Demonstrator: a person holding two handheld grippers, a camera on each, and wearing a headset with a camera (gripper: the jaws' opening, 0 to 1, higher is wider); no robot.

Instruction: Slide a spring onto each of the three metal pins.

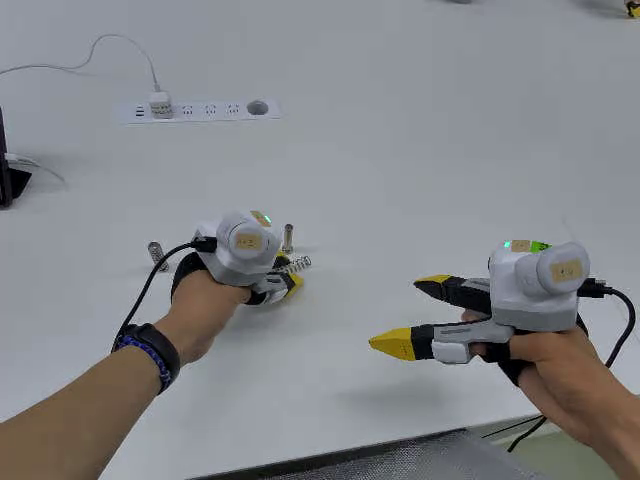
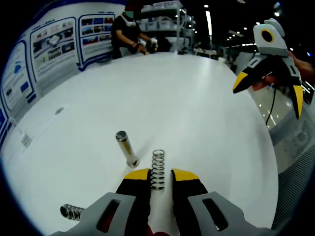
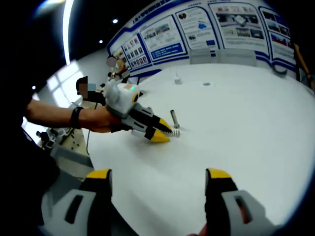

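My left hand-held gripper (image 2: 161,174) sits narrowly parted astride the spring (image 2: 157,168), not yet pinching. Best to close gently mid-coil, keeping it aligned for the upright pin (image 2: 126,147). My right hand-held gripper (image 3: 160,173) is wide open.

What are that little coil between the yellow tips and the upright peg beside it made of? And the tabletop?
The spring looks like bare steel wire: grey, shiny coils. The pin looks like polished metal, probably steel, with bright glints down its side. The table is white and smooth with a slight sheen, maybe laminate or painted board; hard to tell.
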